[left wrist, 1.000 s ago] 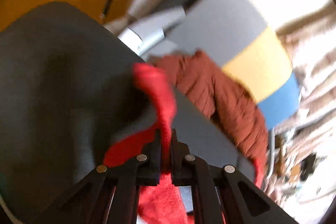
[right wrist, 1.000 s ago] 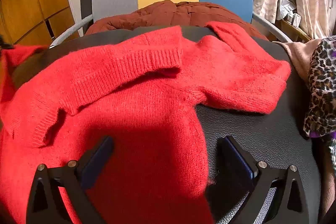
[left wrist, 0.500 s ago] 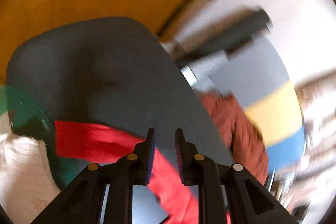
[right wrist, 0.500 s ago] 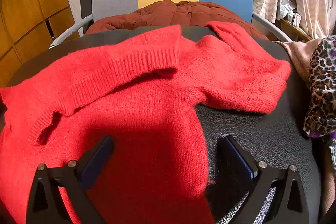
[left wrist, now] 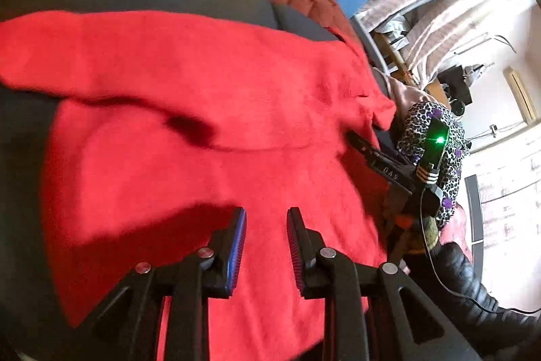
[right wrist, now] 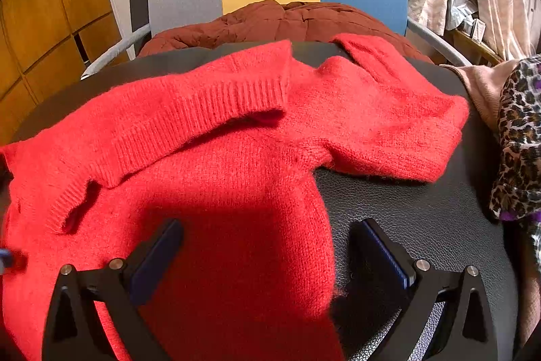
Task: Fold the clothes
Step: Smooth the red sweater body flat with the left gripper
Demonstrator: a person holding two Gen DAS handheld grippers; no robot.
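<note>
Sleeve released a second ago, now being left folded across red sweater [right wrist: 236, 178]; left claw [left wrist: 265, 246] being held slightly apart, empty; right claw [right wrist: 270, 256] being held wide apart over black desk [right wrist: 405, 202].

I'm swinging the left gripper [left wrist: 266, 219] back round over the red sweater [left wrist: 209, 110]; 1 s ago it was clamped on a sleeve end, 0.5 s ago it was off by the table's edge w/ jaws barely apart, now they're parting wider w/ nothing between. The sleeve [right wrist: 175, 114] is now lying flat across the sweater body; its far-left end isn't lifted anymore.
</note>
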